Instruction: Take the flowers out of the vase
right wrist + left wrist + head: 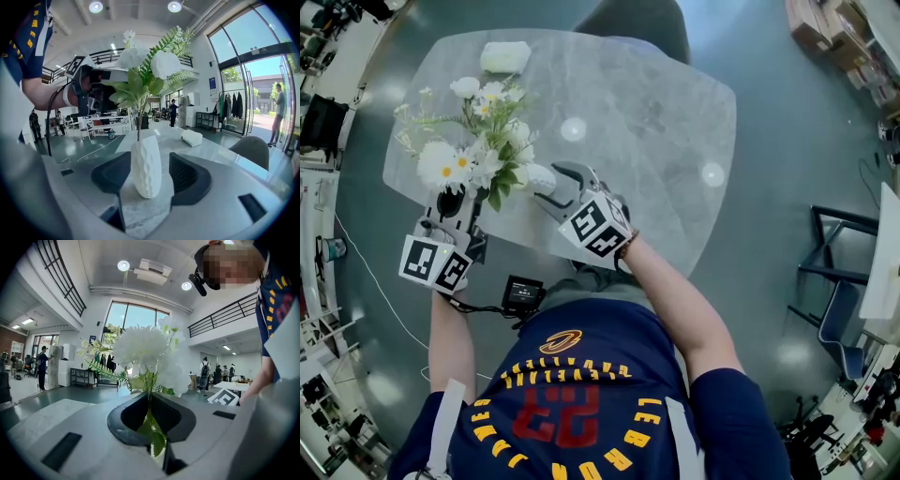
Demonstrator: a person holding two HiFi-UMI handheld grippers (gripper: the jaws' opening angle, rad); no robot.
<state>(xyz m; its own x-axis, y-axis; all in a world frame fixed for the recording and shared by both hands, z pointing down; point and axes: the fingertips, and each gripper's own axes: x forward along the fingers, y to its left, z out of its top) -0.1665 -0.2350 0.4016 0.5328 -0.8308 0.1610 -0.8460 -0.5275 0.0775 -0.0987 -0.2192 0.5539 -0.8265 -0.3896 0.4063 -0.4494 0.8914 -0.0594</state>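
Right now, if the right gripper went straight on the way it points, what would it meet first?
The white vase: it stands between the fingers of the right gripper, seemingly with a gap on one side.

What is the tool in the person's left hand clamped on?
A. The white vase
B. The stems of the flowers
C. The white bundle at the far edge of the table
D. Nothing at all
B: the left gripper view shows the left gripper with its jaws closed on the green stems of the flowers, whose white blooms rise just beyond them.
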